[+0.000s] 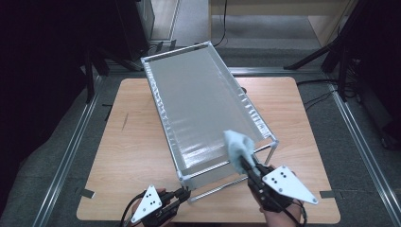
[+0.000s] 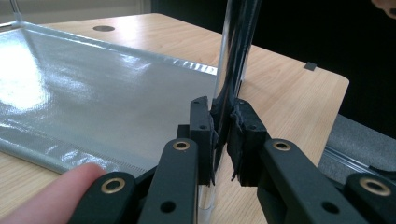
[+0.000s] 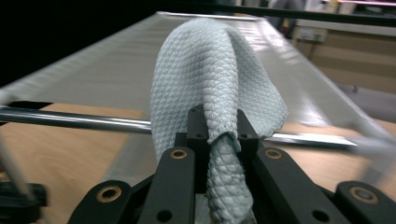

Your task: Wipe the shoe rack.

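A metal-framed rack with a shiny grey fabric shelf (image 1: 198, 104) stands on the wooden table (image 1: 132, 142). My left gripper (image 1: 182, 193) is shut on the rack's near left upright post (image 2: 224, 84), its pads (image 2: 201, 135) pressed on both sides of it. My right gripper (image 1: 246, 166) is shut on a pale blue waffle-weave cloth (image 1: 238, 144), which bunches above the jaws at the shelf's near right corner. In the right gripper view the cloth (image 3: 215, 93) rises in front of the rack's chrome rail (image 3: 79, 120).
The table's front edge lies just below both hands. Aluminium floor rails (image 1: 71, 151) run along both sides of the table. Dark stands and cables (image 1: 331, 52) stand at the back. A fingertip (image 2: 56, 196) shows beside my left gripper.
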A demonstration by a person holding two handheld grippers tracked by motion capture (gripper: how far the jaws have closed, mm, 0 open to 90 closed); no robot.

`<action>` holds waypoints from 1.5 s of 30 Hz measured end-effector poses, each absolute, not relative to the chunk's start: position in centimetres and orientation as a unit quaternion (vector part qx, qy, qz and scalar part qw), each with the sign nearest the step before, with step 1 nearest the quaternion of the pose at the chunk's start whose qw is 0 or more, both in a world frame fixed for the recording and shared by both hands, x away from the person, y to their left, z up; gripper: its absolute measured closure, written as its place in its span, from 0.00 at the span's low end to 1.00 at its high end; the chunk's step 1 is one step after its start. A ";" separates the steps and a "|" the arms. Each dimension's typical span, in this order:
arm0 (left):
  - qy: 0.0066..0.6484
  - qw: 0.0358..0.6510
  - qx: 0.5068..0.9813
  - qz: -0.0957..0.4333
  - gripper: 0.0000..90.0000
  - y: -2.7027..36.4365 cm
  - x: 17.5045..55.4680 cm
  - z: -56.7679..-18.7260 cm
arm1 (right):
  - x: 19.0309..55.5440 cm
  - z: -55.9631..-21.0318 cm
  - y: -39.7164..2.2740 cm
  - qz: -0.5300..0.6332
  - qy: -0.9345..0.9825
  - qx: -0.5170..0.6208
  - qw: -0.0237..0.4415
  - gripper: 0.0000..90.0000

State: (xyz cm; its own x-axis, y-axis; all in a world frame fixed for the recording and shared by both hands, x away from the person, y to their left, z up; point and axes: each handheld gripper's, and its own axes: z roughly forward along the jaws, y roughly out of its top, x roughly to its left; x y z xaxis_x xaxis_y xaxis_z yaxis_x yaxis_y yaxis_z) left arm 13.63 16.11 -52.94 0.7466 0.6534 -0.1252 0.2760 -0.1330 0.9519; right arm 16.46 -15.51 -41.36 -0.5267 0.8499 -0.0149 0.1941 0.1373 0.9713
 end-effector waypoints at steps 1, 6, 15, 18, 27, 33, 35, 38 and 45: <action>0.316 0.577 0.735 0.163 0.91 16.1 13.6 -52.9 | 16.6 -41.5 -16.0 0.534 0.686 0.387 0.307 0.92; 0.315 0.577 0.736 0.165 0.91 15.9 13.6 -52.9 | 17.6 -41.9 -18.6 0.516 0.659 0.439 0.326 0.92; 0.313 0.574 0.739 0.166 0.91 15.5 13.7 -52.9 | 17.5 -42.4 -17.6 0.521 0.662 0.439 0.314 0.93; 0.313 0.573 0.739 0.166 0.91 15.4 13.8 -52.8 | 16.9 -42.5 -15.2 0.532 0.686 0.401 0.292 0.93; 0.314 0.573 0.739 0.167 0.91 15.1 13.7 -52.8 | 14.8 -42.6 -9.5 0.561 0.737 0.305 0.220 0.93; 0.308 0.571 0.742 0.168 0.91 15.2 13.7 -52.8 | 15.1 -42.7 -10.0 0.544 0.753 0.287 0.233 0.92; 0.306 0.572 0.742 0.167 0.91 15.2 13.6 -52.8 | 15.6 -42.7 -11.1 0.537 0.746 0.304 0.250 0.93; 0.304 0.572 0.743 0.167 0.91 15.2 13.5 -52.8 | 16.7 -42.7 -13.6 0.526 0.723 0.353 0.275 0.93; 0.302 0.573 0.743 0.167 0.91 15.2 13.5 -52.8 | 18.4 -43.1 -18.5 0.507 0.675 0.435 0.312 0.93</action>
State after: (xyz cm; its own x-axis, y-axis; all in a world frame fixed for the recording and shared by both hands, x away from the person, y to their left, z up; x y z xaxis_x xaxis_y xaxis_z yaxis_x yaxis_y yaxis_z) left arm 13.46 15.19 -52.85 0.7615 0.6406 -0.0987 0.2583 -0.1602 0.9527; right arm 18.39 -18.47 -43.14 -0.4267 0.9042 0.0203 0.2709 0.1063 0.9567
